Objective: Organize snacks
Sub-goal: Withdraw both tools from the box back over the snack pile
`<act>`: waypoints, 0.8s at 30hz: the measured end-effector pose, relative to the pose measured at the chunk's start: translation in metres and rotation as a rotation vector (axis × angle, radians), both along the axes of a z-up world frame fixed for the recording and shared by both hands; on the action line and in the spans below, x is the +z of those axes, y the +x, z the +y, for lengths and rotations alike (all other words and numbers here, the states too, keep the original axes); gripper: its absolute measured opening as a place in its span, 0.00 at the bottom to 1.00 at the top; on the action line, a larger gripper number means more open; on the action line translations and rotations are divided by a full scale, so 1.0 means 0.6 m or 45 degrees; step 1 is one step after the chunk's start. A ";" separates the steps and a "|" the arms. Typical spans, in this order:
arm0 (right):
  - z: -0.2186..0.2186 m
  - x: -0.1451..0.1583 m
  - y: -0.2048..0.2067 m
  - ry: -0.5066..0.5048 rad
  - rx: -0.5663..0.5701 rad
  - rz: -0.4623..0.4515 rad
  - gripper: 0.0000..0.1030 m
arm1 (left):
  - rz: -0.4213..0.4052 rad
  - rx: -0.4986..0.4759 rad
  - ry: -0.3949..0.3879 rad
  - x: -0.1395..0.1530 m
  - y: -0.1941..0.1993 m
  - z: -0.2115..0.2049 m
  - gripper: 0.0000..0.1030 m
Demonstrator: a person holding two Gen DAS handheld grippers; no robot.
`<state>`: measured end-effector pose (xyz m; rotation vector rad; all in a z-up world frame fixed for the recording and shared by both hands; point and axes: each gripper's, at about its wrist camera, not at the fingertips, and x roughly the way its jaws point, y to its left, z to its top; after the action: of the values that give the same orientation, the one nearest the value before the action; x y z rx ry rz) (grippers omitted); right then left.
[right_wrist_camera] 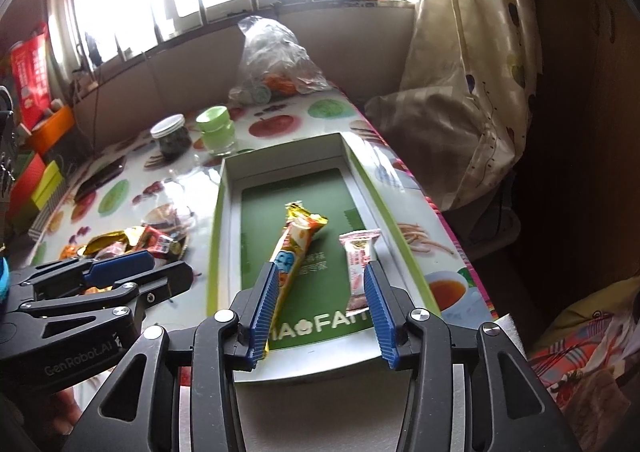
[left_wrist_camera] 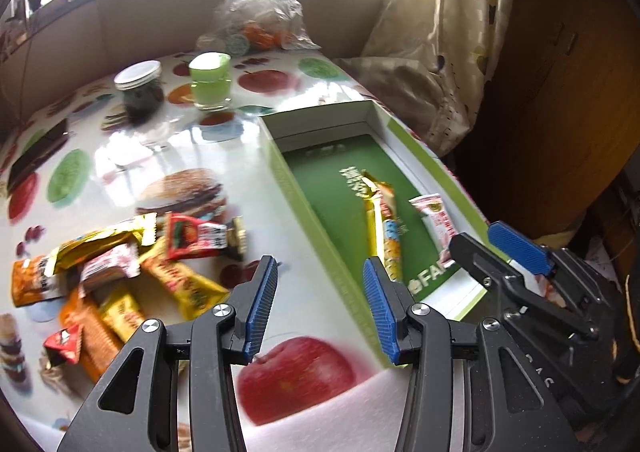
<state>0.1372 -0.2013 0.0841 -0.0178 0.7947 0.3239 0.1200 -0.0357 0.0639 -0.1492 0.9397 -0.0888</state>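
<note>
A shallow green-and-white box (left_wrist_camera: 304, 207) (right_wrist_camera: 218, 211) lies open on the table. In it lie a long yellow snack stick (left_wrist_camera: 384, 223) (right_wrist_camera: 296, 248) and a small pink wrapped snack (left_wrist_camera: 438, 226) (right_wrist_camera: 360, 260). A pile of wrapped snacks (left_wrist_camera: 120, 272) (right_wrist_camera: 132, 242) lies left of the box. My left gripper (left_wrist_camera: 320, 288) is open and empty above the table, between the pile and the box. My right gripper (right_wrist_camera: 320, 296) is open and empty above the box's near end, over the two snacks. Each gripper shows in the other's view: the right one (left_wrist_camera: 512, 248), the left one (right_wrist_camera: 132, 272).
A dark-filled jar with white lid (left_wrist_camera: 140, 89) (right_wrist_camera: 172, 137), a green-lidded jar (left_wrist_camera: 210, 81) (right_wrist_camera: 216, 129) and a clear plastic bag (left_wrist_camera: 260, 7) (right_wrist_camera: 276, 55) stand at the table's far end. A curtain (left_wrist_camera: 440, 51) hangs at right.
</note>
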 end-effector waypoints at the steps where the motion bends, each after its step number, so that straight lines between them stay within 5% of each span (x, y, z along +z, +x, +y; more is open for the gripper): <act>1: 0.005 0.001 -0.004 0.003 0.008 -0.004 0.43 | -0.002 0.014 0.010 0.000 -0.006 0.007 0.45; 24: 0.138 -0.015 -0.055 0.023 0.286 -0.006 0.44 | 0.032 0.278 0.076 -0.028 -0.085 0.166 0.45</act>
<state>0.1042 -0.1183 0.0750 -0.0914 0.7868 0.5433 0.0692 0.0641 0.0471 -0.1973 0.9449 0.1426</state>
